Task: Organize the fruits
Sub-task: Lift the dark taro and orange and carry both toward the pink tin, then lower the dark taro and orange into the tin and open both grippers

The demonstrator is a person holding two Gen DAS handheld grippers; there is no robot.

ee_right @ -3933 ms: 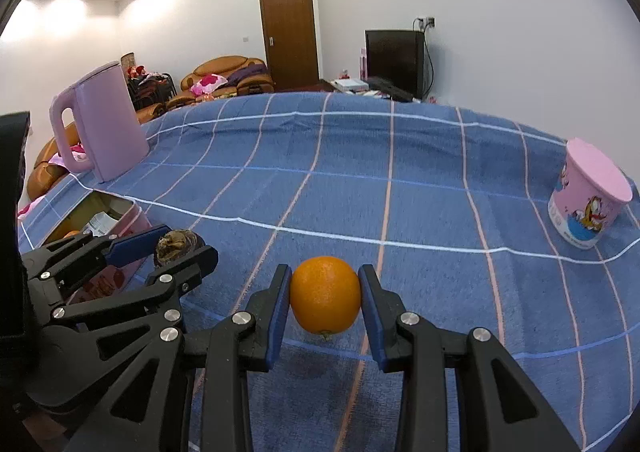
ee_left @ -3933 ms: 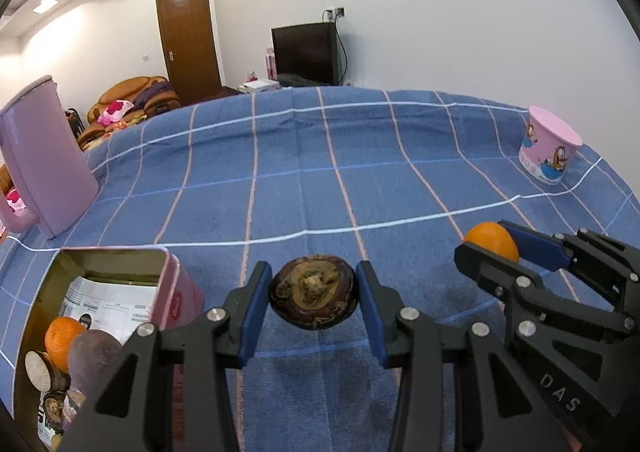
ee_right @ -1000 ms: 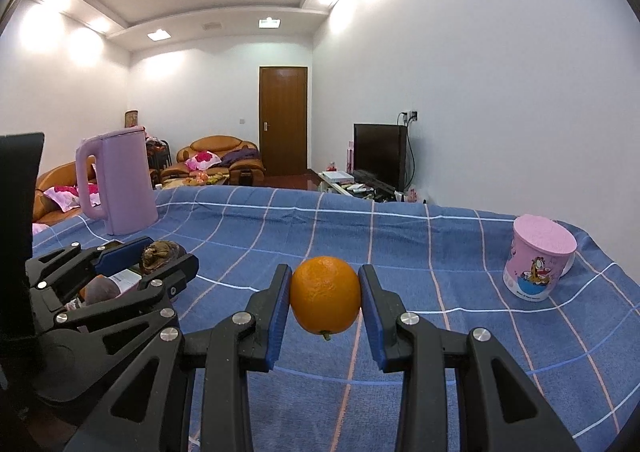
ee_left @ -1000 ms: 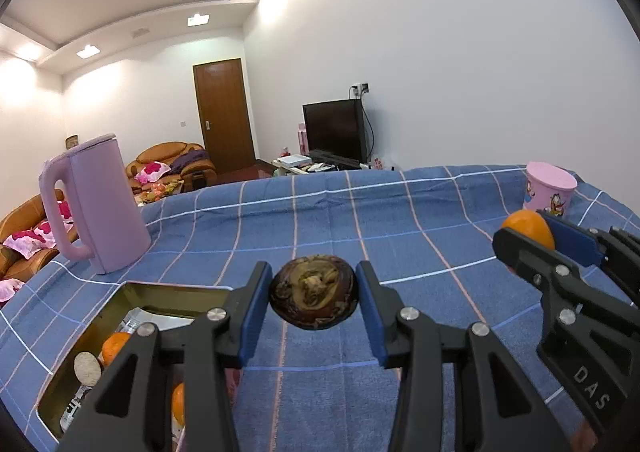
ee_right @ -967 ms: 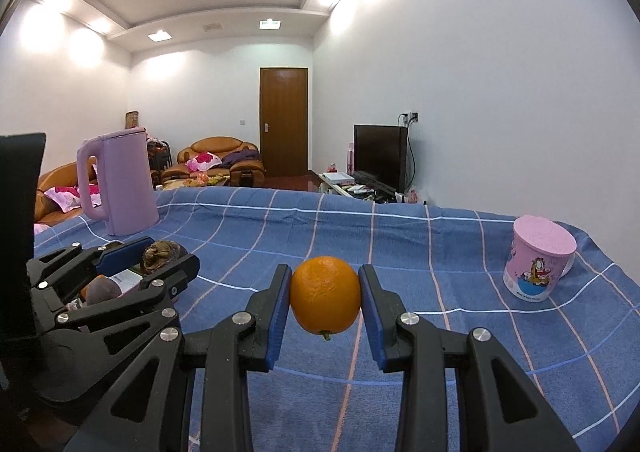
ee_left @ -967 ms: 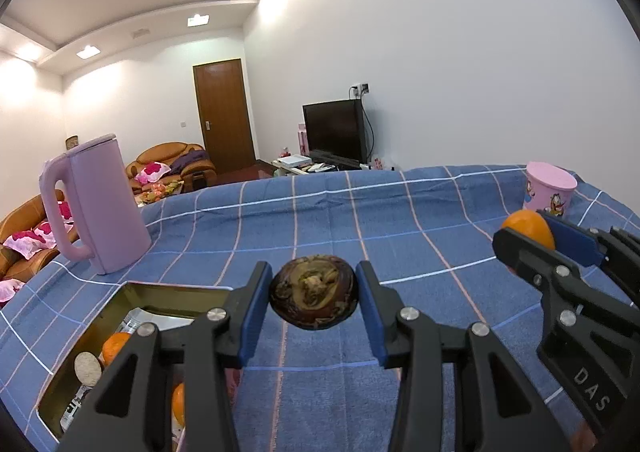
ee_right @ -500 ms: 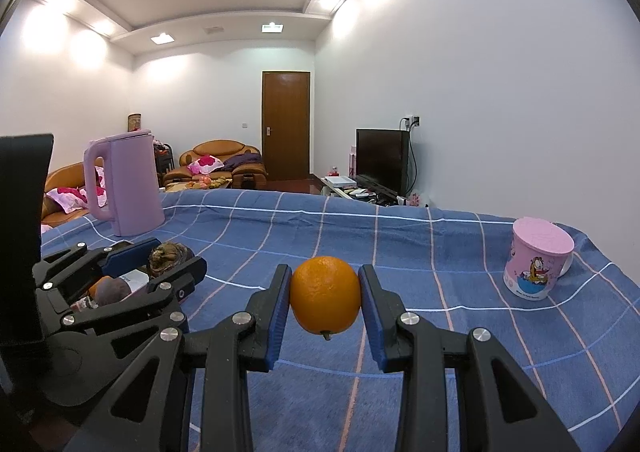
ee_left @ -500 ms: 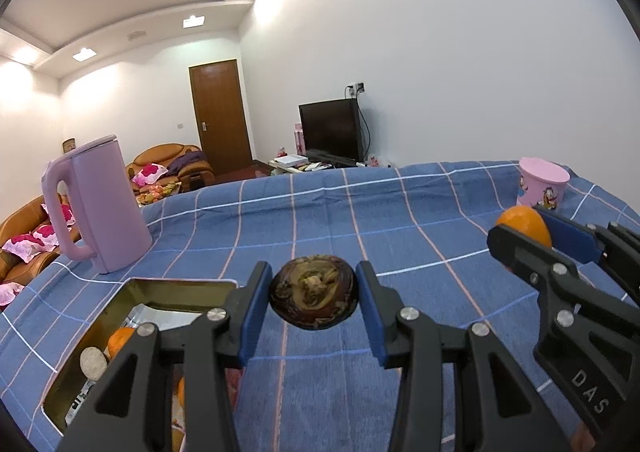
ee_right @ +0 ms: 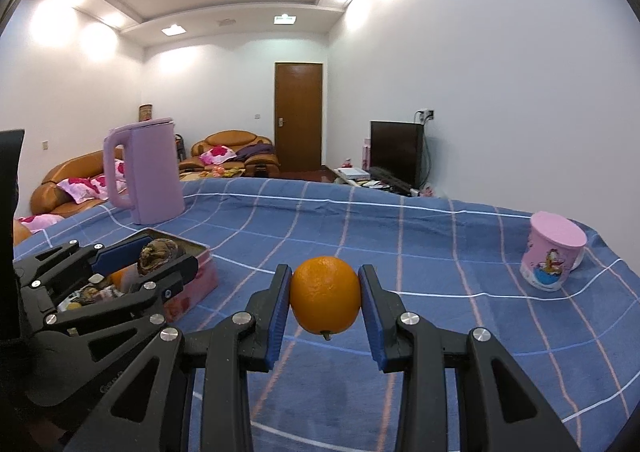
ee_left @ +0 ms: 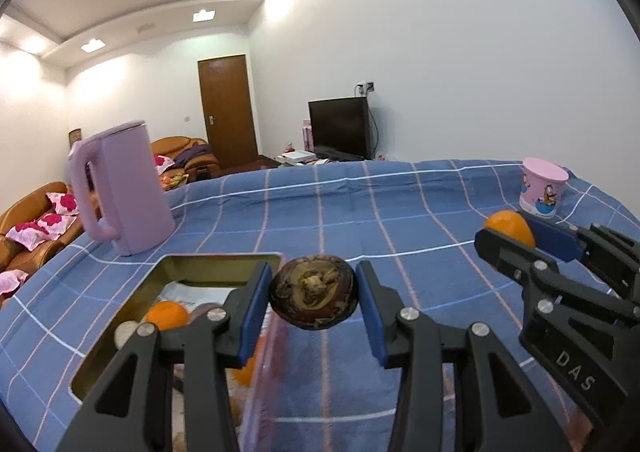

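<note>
Left gripper (ee_left: 314, 298) is clamped on a dark brown wrinkled fruit (ee_left: 314, 298), pads tight on both sides, held above the near right edge of the pink tin box (ee_left: 224, 258). Right gripper (ee_right: 325, 301) is clamped on an orange (ee_right: 325, 301), held clear of the blue checked tablecloth (ee_right: 400, 236), to the right of the box and well apart from it.

Progress, as I read it:
- Box already holds fruit: at least one orange (ee_left: 167, 314) plus a few brown/pale pieces I can't identify, sitting on printed paper.
- Both remaining fruits are picked and in the air; none visible loose on the cloth.
- Left: drop the brown fruit into the box, then bring the orange over and drop it too.

So roughly the last two placements remain. Brown one looks closest to release; it's near the rim, not yet over the opening's middle.

Pink kettle (ee_right: 146, 172) and cartoon cup (ee_right: 554, 254) stand clear of the path.
</note>
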